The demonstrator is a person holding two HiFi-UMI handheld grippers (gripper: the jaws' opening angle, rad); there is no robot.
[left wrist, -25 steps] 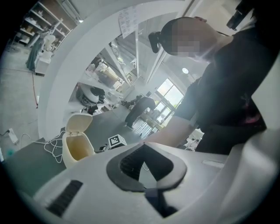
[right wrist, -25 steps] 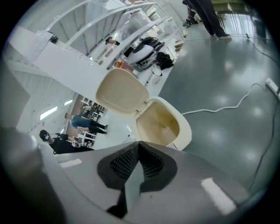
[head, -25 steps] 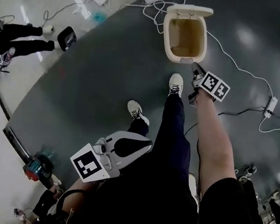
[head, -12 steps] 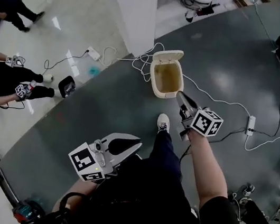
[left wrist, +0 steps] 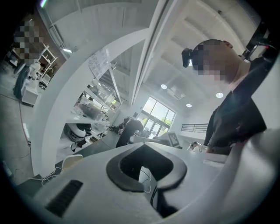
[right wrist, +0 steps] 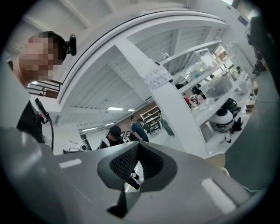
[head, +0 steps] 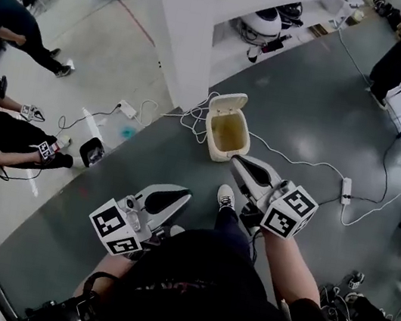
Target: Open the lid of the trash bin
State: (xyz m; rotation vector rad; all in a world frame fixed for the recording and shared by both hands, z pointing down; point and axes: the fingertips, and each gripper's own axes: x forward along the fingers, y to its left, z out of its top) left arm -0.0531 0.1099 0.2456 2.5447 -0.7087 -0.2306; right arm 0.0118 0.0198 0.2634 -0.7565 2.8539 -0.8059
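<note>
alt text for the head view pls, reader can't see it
Looking down from the person's head: a cream trash bin stands on the grey floor with its lid flipped open. The left gripper and the right gripper are shut and empty, held near the camera, apart from the bin. Cables trail around it.

Trash bin beyond right gripper.

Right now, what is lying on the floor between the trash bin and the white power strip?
A white cable runs across the grey floor between the trash bin and the power strip. Otherwise that stretch is bare. The head view shows it.
</note>
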